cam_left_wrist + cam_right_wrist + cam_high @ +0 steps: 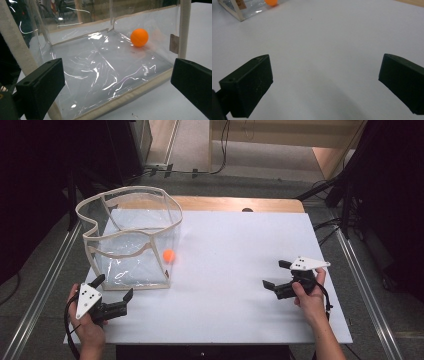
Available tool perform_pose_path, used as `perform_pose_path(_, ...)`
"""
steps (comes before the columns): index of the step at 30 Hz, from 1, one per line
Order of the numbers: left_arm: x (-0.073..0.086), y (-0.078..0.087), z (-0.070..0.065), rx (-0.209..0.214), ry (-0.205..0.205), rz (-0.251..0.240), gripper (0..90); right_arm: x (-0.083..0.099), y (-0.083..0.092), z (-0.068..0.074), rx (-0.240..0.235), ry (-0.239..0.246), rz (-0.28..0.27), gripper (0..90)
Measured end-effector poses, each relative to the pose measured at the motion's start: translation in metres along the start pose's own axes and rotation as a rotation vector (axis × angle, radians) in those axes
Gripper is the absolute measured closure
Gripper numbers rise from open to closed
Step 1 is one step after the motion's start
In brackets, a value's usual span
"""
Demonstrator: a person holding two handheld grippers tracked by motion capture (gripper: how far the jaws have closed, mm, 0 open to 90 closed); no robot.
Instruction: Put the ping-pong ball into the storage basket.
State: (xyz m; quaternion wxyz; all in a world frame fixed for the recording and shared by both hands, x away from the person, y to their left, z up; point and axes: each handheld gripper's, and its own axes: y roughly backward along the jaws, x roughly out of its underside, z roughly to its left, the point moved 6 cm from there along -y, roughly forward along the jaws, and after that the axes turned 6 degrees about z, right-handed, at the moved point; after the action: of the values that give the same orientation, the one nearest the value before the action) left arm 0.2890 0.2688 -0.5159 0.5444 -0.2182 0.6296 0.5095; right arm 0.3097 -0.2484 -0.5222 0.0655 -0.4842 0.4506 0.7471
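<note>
A clear plastic box-shaped bag with cream fabric trim (95, 227) stands open on the left of the white tabletop (240, 245). An orange ball (169, 255) lies inside it, by its right wall. My left gripper (116, 285) is held just in front of the bag, open and empty. In the left gripper view the ball (139, 37) rests on the bag's floor beyond the trimmed front edge (130, 96), with the gripper (117, 82) wide apart before it. My right gripper (273, 273) hovers low over the table's right side, open, with bare white surface between its jaws (325, 80).
The right gripper view catches the bag's corner (234, 11) and the ball (271, 2) far off at top left. A wooden strip (235, 204) borders the table's far edge. Metal rails (365, 290) and cables run along the floor on both sides.
</note>
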Motion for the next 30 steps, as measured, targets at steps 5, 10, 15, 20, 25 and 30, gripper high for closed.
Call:
perform_pose_path(5,0.0,0.0,0.0,-0.001,-0.001,0.002,0.0,0.012,0.008,-0.003,0.01,-0.015,-0.012,0.0)
perform_pose_path(10,0.0,0.0,0.0,-0.001,-0.001,0.002,0.0,0.022,0.015,-0.007,0.02,-0.036,-0.021,0.0)
perform_pose_path(15,0.0,0.0,0.0,0.002,0.001,0.002,0.0,0.032,0.021,-0.01,0.029,-0.054,-0.032,0.0)
perform_pose_path(20,0.0,0.0,0.0,0.002,0.001,0.002,0.0,0.037,0.025,-0.011,0.034,-0.066,-0.043,0.0)
perform_pose_path(25,0.0,0.0,0.0,0.002,0.002,0.0,0.0,0.042,0.032,-0.015,0.05,-0.078,-0.067,0.0)
perform_pose_path(30,0.0,0.0,0.0,0.003,0.001,0.001,0.0,0.05,0.043,-0.02,0.075,-0.097,-0.096,0.0)
